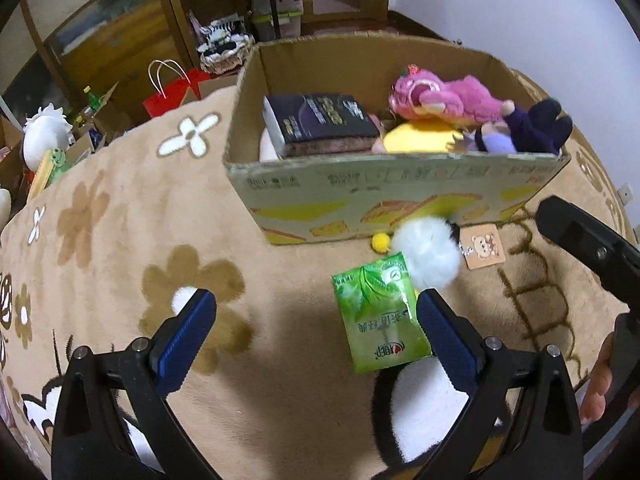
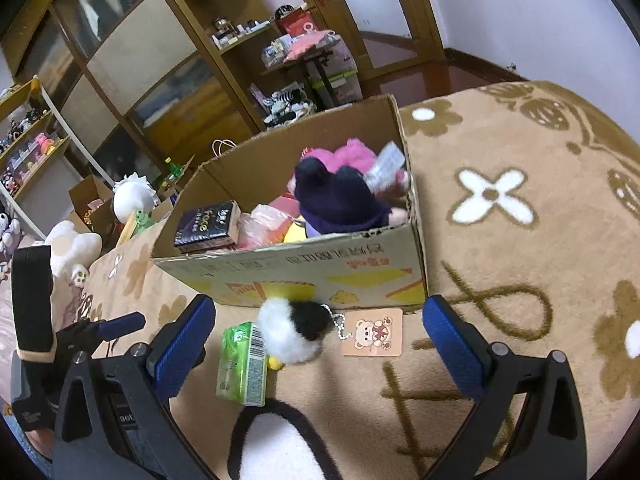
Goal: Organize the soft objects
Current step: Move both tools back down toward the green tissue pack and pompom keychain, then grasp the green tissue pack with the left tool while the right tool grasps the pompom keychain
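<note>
Both claws open over the leftover soft things in front of the cardboard box (image 1: 400,184)

The left claw (image 1: 316,332) and right claw (image 2: 320,340) hang spread wide, holding nothing. On the flowered blanket (image 1: 120,240), near the box's front wall, lie a green tissue pack (image 1: 380,316), a black-and-white pompom keychain (image 2: 296,332) touching its far end, and a bear card (image 2: 374,332) just beside. The pack's long axis runs roughly from the claws toward the box, slightly slanted, with its barcoded side showing in the right view. Likely risks: the left claw's right finger (image 1: 448,340) sits at the pack's edge, so closing could shove it aside rather than pinch it — and the pompom may get dragged along. A pink plush bear (image 1: 444,98) and a dark tissue pack (image 1: 320,120) already lie in the box.
</note>
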`<state>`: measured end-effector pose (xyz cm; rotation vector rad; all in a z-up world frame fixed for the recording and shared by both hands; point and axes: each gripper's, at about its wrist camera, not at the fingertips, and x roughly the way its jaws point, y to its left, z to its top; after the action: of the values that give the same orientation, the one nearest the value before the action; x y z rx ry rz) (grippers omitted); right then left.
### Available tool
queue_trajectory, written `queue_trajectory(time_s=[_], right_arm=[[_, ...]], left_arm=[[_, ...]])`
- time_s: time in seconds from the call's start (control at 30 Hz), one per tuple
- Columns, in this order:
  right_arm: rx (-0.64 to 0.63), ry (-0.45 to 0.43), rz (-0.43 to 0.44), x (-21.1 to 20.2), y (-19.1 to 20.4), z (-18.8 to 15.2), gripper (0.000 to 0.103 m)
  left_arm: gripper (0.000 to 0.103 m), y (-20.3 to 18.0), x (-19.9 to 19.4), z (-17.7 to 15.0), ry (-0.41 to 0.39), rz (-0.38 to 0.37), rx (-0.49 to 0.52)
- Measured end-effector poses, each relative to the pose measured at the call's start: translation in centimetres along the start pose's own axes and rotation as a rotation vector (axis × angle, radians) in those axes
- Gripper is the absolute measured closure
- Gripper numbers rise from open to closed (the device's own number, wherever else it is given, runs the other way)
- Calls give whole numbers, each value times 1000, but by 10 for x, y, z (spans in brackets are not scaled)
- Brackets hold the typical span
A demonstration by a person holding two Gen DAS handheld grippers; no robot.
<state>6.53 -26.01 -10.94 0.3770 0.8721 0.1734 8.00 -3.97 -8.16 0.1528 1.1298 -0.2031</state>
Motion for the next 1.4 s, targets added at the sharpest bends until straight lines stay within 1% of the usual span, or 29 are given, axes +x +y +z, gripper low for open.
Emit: queue_trajectory(time_s=[0.6, 0.87, 1.0, 1.2, 1.3, 1.4], right_arm=[[29, 85, 19, 40, -1, -6, 0], [34, 123, 31, 57, 4, -8, 0], [28, 138, 33, 64, 8, -10, 0], [37, 149, 39, 71, 8, -11, 0], [43, 169, 50, 76, 8, -12, 4], [40, 189, 65, 80, 10, -15, 12]], left_arm=[[4, 1, 39, -2, 135, -48, -34], [4, 7, 47, 1, 160, -85, -71], [4, 13, 49, 4, 162, -127, -84], [4, 8, 52, 7, 163, -113, -79], [4, 2, 56, 8, 180, -102, -80], [4, 6, 64, 10, 211, -123, -97]])
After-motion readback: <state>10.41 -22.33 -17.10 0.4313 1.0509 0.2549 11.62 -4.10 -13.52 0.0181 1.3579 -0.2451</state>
